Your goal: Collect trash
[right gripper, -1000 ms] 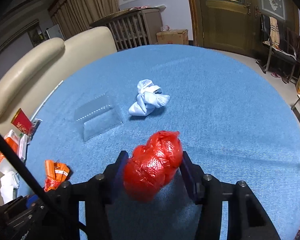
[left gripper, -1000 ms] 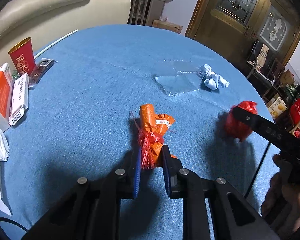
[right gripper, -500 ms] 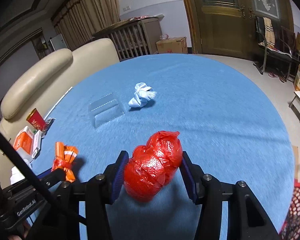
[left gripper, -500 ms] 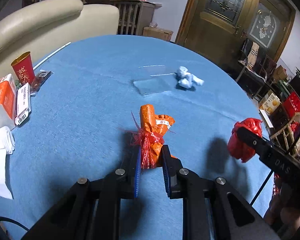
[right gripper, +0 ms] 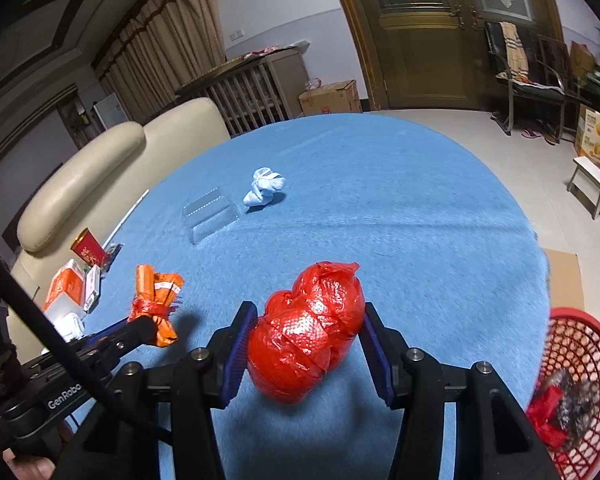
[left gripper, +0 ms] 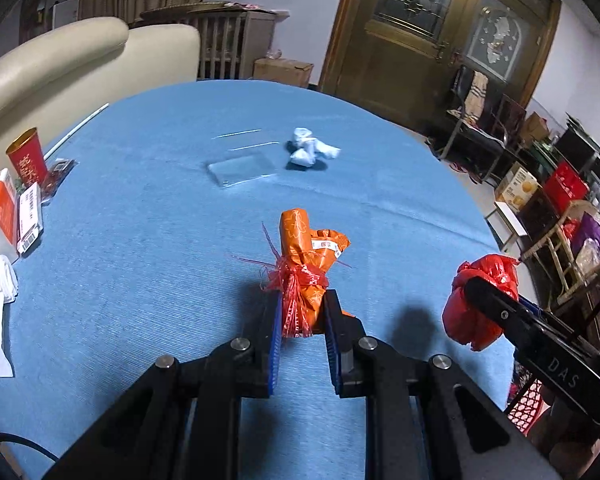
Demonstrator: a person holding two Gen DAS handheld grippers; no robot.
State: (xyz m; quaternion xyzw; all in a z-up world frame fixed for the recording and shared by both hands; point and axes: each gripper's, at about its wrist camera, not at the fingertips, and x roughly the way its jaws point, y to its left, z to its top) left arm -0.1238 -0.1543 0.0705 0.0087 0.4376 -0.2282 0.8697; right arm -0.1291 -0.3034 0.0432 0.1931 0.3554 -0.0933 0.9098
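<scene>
The left gripper (left gripper: 302,322) sits at the bottom middle of its view. Its fingers (left gripper: 275,332) are nearly closed and squeeze the orange wrapper bundle (left gripper: 305,264), which is tied with red string. The right gripper (right gripper: 306,350) is at the bottom of its own view. Its fingers (right gripper: 374,354) are wider apart and press both sides of the red plastic ball (right gripper: 306,330).

A second ago both bundles were low over the table (left gripper: 140,260). Now they are higher and pulled back, so more of the table and room shows. The red basket (right gripper: 572,372) has come into sight at the lower right of the right view, past the table edge, with some trash in it. I think both pieces are on their way there.

Farther off, near the middle of the table, the clear plastic box (right gripper: 210,218) and the white crumpled paper (right gripper: 264,190) lie just beside each other. They are not picked up yet. At the far left edge are a red cup (left gripper: 28,158) and small packs.
</scene>
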